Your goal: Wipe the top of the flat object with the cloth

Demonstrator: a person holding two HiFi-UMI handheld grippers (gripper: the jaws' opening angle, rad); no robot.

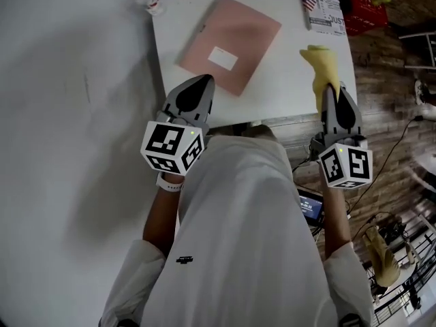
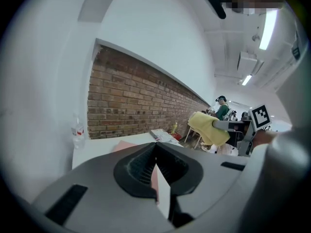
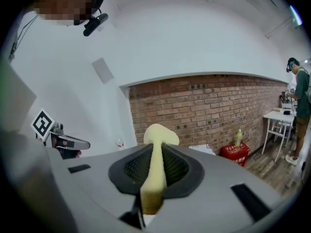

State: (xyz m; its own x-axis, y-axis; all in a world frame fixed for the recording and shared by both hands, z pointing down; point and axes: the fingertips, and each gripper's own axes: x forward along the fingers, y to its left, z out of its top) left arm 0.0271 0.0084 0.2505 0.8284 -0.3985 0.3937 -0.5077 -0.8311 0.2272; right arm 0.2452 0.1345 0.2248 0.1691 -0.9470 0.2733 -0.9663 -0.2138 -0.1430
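The right gripper [image 1: 330,92] pinches a yellow cloth [image 1: 321,61] between its jaws, the fabric held over the near right part of the white table [image 1: 286,87]. The left gripper [image 1: 203,82], jaws pressed together on nothing, hovers at the table's near edge, just beside the pink flat object [image 1: 230,43] lying on top

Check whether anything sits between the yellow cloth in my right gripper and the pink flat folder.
Nothing visible does. The yellow cloth, clamped in the right gripper, is held to the right of the pink flat folder; only bare white table shows between them.
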